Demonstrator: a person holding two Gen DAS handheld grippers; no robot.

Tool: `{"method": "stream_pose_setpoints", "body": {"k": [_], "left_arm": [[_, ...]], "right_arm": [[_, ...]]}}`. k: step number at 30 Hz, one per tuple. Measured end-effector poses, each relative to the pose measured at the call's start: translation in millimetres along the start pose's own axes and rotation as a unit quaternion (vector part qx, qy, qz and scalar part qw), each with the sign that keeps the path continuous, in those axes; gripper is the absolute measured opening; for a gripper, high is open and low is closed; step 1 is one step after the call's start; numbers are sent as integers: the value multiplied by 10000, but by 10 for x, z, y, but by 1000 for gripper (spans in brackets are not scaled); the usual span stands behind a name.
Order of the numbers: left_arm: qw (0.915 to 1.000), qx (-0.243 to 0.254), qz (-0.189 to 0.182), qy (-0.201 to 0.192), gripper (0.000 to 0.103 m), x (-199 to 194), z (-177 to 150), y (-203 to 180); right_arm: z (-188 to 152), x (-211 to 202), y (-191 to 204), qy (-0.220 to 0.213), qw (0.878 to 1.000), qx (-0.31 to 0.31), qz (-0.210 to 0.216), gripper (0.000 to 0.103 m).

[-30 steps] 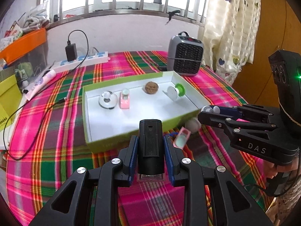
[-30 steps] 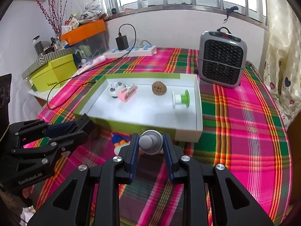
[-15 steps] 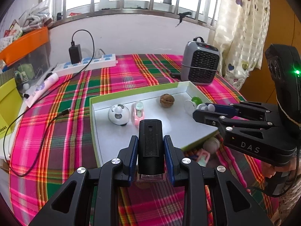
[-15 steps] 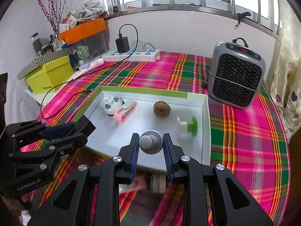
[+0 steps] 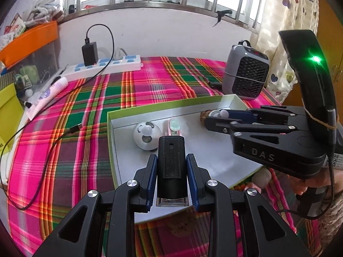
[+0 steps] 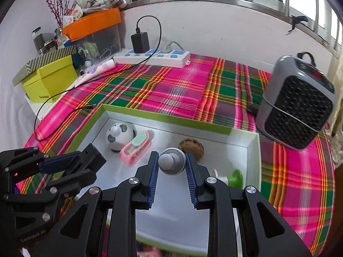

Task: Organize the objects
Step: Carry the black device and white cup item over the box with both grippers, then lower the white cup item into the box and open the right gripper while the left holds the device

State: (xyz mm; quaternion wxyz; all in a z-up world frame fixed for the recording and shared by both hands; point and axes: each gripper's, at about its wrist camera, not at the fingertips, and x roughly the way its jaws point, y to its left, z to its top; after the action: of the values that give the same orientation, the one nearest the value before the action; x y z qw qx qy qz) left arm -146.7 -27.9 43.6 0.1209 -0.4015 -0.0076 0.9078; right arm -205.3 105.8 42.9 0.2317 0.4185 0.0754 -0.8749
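Two grippers hang over a shallow white tray with a green rim [image 5: 163, 105], which sits on a plaid-covered tabletop [image 5: 150, 81]. The left gripper [image 5: 171, 169] is clamped on a black rectangular device with a clear base [image 5: 171, 167], held above the tray's near-left part. The right gripper [image 6: 171, 168] is clamped on a small grey knob-shaped piece [image 6: 171, 162], held over the tray's middle.

Four things lie in the tray. In the right wrist view all four show: one white ball-shaped toy with dark patches [image 6: 121, 136], one pink clip-like item [image 6: 137, 146] touching it, one brown walnut [image 6: 191, 147], partly behind the right gripper's finger, and one white-and-green spool [image 6: 230, 176], cut off by the same gripper. In the left wrist view the right gripper [image 5: 216, 115] covers most of the walnut and hides the spool entirely.

Beyond the tray's near edge, a few small things lie on the cloth, blurred and mostly hidden under the grippers; I cannot tell what they are or count them.

Behind the tray stand one grey heater [image 6: 298, 107] and one white power strip [image 6: 152, 56] carrying one black charger [image 6: 140, 42].
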Motion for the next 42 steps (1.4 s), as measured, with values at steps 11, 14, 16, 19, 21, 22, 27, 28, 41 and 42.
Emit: {"method": "stream_pose_setpoints", "body": {"k": [11, 14, 16, 19, 21, 22, 27, 28, 41, 42], "left_arm": [[9997, -152, 39, 205, 25, 199, 2, 89], [9996, -155, 17, 231, 25, 227, -2, 89], [9995, -160, 25, 256, 25, 248, -2, 94], [9995, -160, 25, 256, 25, 261, -3, 99], [9995, -161, 29, 258, 25, 268, -2, 103], [9995, -153, 42, 256, 25, 268, -2, 102], [9996, -150, 50, 249, 25, 270, -9, 112], [9996, -142, 55, 248, 25, 268, -9, 109], [9996, -49, 145, 241, 25, 279, -20, 113], [9996, -45, 157, 238, 25, 280, -22, 115]], "right_arm": [[150, 256, 47, 101, 9997, -230, 53, 27], [173, 299, 78, 105, 9994, -326, 3, 27], [187, 324, 103, 117, 9991, -416, -51, 27], [197, 355, 142, 130, 9984, -533, -134, 27], [196, 376, 171, 138, 9979, -613, -180, 27], [194, 396, 184, 160, 9975, -657, -209, 27], [187, 462, 228, 222, 9959, -819, -322, 27], [192, 465, 230, 231, 9958, -827, -313, 27], [194, 543, 238, 459, 9944, -897, -321, 27], [196, 545, 236, 464, 9945, -891, -312, 27]]}}
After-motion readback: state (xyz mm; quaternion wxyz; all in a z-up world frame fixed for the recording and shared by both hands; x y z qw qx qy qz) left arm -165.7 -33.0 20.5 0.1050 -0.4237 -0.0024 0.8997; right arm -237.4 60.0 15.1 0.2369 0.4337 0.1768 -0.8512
